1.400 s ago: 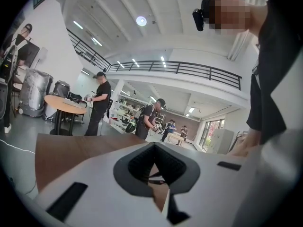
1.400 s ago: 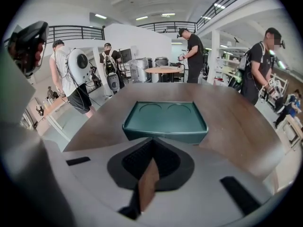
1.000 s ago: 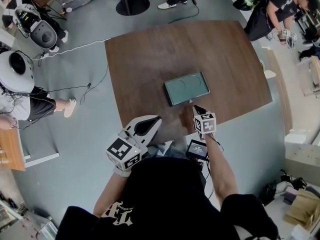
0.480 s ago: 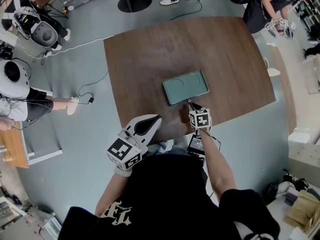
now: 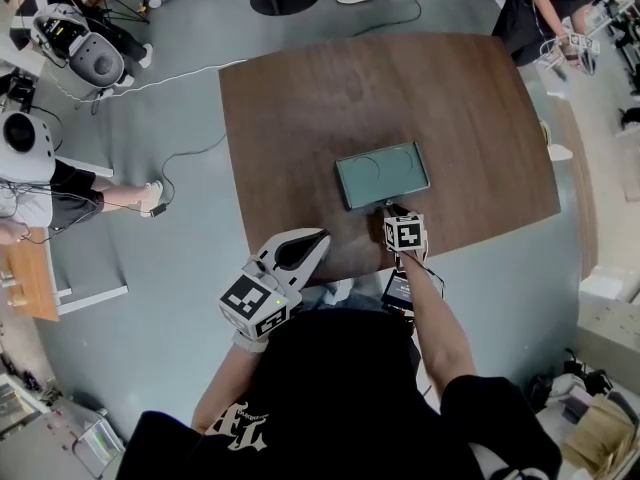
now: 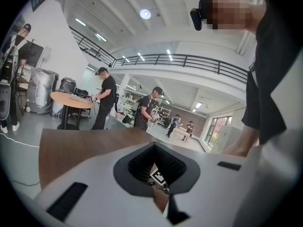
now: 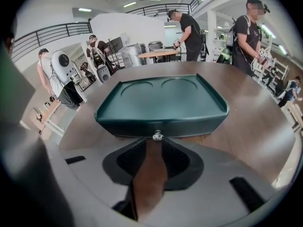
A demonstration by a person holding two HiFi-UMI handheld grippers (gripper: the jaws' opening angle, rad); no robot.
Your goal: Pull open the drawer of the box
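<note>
A dark green box (image 5: 382, 175) lies flat on the brown table (image 5: 300, 118), with a recessed tray top (image 7: 161, 98). A small silver knob (image 7: 157, 136) sticks out of the middle of its near face. My right gripper (image 5: 389, 211) is right at that face, and its jaws stand slightly apart. The knob sits at the very tips of my right gripper (image 7: 154, 142), with table wood showing in the gap behind it. My left gripper (image 5: 318, 238) hangs over the table's near edge, well left of the box. It is shut on nothing (image 6: 154, 145).
The box sits close to the table's near edge (image 5: 350, 268). Several people stand around the room, one at the far right corner (image 5: 545, 8). White machines (image 5: 85, 53) and a floor cable (image 5: 180, 158) lie to the left. A round table (image 6: 71, 100) stands beyond.
My right gripper has moved forward from the table's edge up to the box's near face. The left gripper has kept its place.
</note>
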